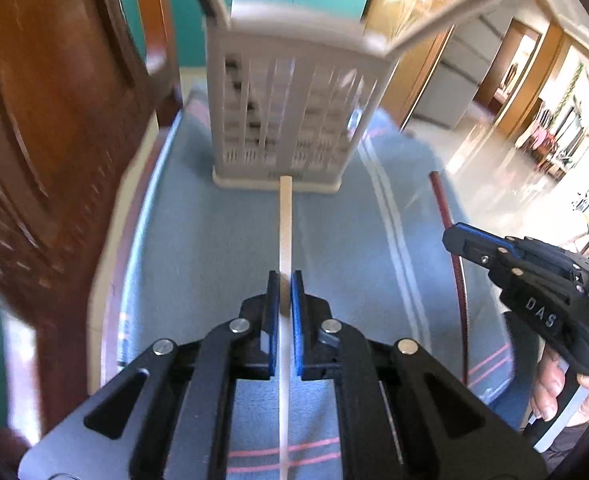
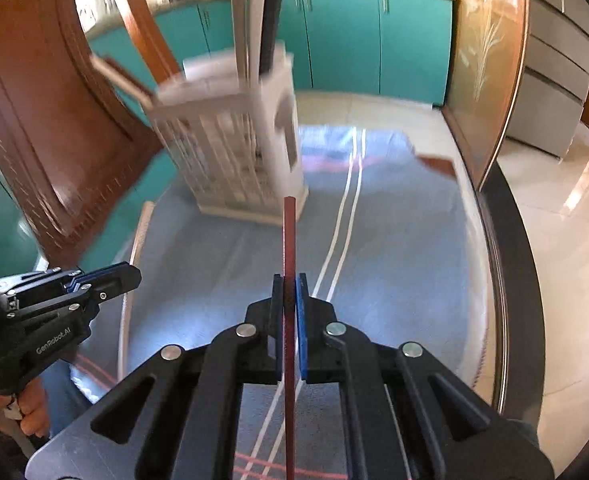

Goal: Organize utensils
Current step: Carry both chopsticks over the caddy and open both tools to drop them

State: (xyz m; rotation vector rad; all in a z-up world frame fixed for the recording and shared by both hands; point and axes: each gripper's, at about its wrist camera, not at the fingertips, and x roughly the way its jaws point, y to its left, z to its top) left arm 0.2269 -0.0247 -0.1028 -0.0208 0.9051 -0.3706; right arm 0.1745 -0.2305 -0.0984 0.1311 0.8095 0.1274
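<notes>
My left gripper (image 1: 285,280) is shut on a cream chopstick (image 1: 285,224) that points ahead at the base of a pale slotted utensil caddy (image 1: 290,120). My right gripper (image 2: 290,280) is shut on a dark red chopstick (image 2: 289,236), whose tip is close to the caddy's (image 2: 230,152) near corner. Each wrist view catches the other gripper from the side: the right gripper (image 1: 454,238) with the red chopstick (image 1: 452,224), and the left gripper (image 2: 132,274) with the cream chopstick (image 2: 136,240). Several long handles (image 2: 250,20) stand in the caddy.
A blue cloth with white and pink stripes (image 1: 198,248) covers the round table, whose dark rim (image 2: 510,280) curves on the right. A brown wooden chair back (image 1: 54,120) stands close on the left. Teal cabinets (image 2: 342,36) lie beyond. A person's hand (image 1: 554,392) grips the right handle.
</notes>
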